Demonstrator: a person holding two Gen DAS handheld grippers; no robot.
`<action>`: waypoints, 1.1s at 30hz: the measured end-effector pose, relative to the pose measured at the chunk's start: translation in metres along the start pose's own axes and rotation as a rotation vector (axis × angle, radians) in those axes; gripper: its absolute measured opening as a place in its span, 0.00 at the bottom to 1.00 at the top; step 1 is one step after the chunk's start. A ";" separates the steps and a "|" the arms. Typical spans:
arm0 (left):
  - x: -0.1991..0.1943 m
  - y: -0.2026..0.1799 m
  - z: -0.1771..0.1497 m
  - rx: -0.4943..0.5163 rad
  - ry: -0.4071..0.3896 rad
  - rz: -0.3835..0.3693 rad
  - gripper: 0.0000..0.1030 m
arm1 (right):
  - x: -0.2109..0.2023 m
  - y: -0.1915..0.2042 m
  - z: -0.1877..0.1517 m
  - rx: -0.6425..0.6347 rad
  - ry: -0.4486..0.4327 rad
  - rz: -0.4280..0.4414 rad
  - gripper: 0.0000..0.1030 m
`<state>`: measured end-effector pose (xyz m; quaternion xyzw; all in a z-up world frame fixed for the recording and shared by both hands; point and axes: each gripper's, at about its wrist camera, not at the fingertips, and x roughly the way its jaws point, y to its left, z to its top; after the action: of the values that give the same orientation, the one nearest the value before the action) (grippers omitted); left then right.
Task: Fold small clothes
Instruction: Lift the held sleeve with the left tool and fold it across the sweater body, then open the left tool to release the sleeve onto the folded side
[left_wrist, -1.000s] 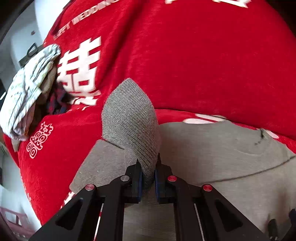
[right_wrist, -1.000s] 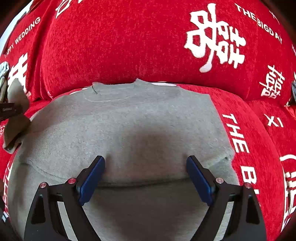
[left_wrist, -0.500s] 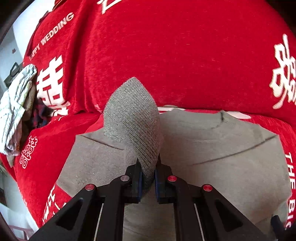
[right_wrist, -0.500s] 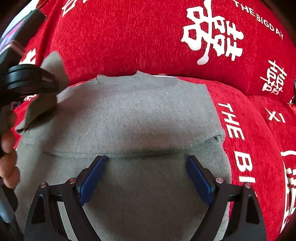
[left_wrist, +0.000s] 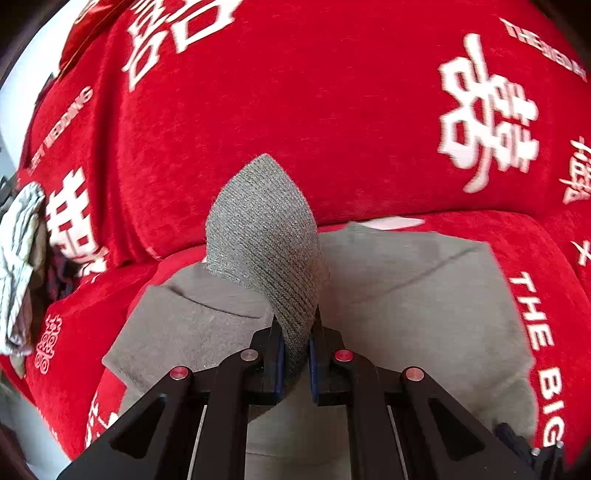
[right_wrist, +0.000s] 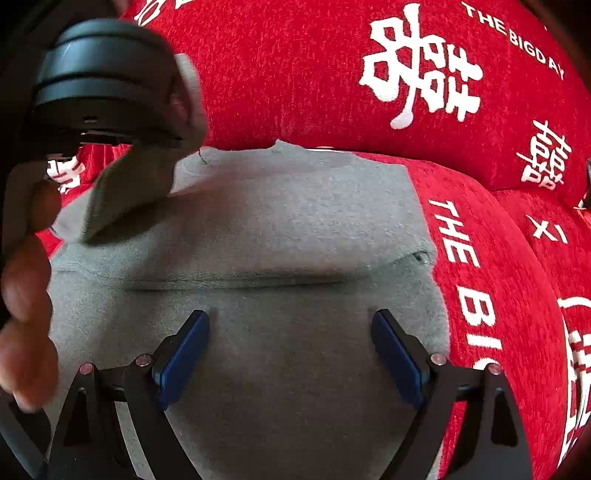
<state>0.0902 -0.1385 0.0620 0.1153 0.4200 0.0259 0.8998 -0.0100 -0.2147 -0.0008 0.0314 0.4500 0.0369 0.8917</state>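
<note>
Red sofa cover (right_wrist: 295, 74): white "THE BIGDAY", "THE BIG", double-happiness characters.

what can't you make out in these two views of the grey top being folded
- Left wrist view: the left gripper is shut on a ribbed cuff, which hides the grey top behind it.
- Left wrist view: a pale crumpled cloth is cut off by the left edge.
- Right wrist view: the hand and left gripper body block the top's left side.
- Right wrist view: the open right gripper hides the near hem.
</note>
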 end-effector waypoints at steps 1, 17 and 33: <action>-0.002 -0.005 0.000 0.012 -0.002 -0.014 0.11 | 0.000 -0.001 0.000 0.005 -0.003 0.005 0.88; 0.005 -0.035 0.003 0.143 0.080 -0.267 0.11 | -0.001 -0.012 -0.004 0.046 -0.030 0.038 0.88; 0.030 -0.035 -0.010 0.143 0.193 -0.391 0.93 | -0.001 0.003 -0.008 -0.010 -0.020 -0.027 0.88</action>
<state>0.1003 -0.1667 0.0257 0.0924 0.5194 -0.1680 0.8327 -0.0173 -0.2114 -0.0044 0.0211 0.4413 0.0266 0.8967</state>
